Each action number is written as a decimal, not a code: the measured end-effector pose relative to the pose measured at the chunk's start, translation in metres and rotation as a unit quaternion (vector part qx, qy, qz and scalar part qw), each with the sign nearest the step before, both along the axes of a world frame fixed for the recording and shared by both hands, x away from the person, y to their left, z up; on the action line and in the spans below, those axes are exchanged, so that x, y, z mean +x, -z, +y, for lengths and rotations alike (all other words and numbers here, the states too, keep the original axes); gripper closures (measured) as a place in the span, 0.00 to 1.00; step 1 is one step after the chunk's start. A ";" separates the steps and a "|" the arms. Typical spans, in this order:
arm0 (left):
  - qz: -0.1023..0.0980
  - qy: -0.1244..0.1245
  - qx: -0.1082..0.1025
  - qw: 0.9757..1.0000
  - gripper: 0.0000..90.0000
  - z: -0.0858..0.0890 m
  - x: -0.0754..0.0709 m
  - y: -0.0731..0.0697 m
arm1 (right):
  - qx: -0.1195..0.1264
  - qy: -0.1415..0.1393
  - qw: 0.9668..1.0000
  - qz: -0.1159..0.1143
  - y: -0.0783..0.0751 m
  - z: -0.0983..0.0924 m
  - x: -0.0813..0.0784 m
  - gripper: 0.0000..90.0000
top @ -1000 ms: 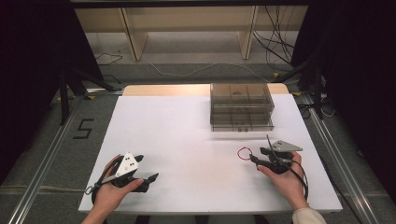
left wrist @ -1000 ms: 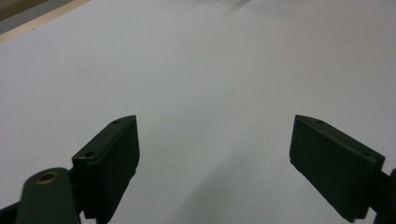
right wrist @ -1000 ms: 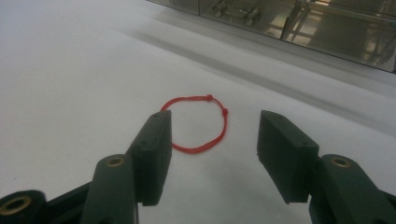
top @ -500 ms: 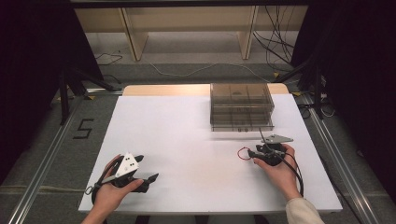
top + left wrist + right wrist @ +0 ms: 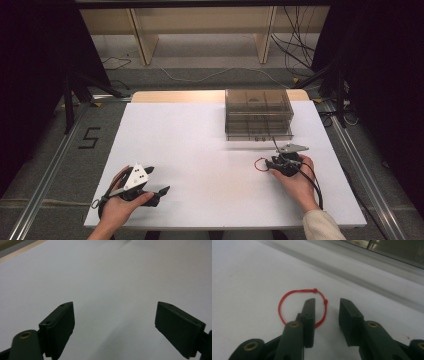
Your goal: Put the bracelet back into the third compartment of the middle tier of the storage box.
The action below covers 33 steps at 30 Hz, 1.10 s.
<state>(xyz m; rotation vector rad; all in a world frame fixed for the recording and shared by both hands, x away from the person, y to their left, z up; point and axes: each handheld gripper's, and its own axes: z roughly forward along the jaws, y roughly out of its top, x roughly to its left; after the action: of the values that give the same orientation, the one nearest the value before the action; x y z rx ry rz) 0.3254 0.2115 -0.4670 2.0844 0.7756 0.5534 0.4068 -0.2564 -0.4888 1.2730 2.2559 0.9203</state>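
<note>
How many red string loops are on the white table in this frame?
1. The thin red string loop lies flat on the white table, in front of the clear plastic drawer box, with one jaw of the right tongs over it. Drawer contents are unclear.

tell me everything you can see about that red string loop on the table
The red string loop is a thin cord in a rough circle with two small knots along its far side. It lies flat on the white table, in front of the clear drawer box. The right gripper is open, one jaw inside the loop, the other outside its right edge.
</note>
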 end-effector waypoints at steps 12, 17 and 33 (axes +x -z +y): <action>0.002 0.001 0.001 1.000 0.18 -0.001 0.000 0.001 | 0.013 0.014 1.000 0.017 0.000 0.001 0.003 0.96; 0.003 0.002 0.000 1.000 0.18 -0.001 0.001 0.001 | 0.024 0.022 0.999 0.026 -0.001 0.001 0.003 1.00; 0.003 0.002 0.000 1.000 0.18 -0.001 0.001 0.001 | 0.042 0.035 0.998 0.009 -0.006 -0.001 -0.001 1.00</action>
<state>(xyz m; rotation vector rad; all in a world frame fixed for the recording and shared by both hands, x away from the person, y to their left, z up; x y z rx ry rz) 0.3259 0.2108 -0.4679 2.0871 0.7739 0.5451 0.4062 -0.2572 -0.4826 1.3911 2.1929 0.9906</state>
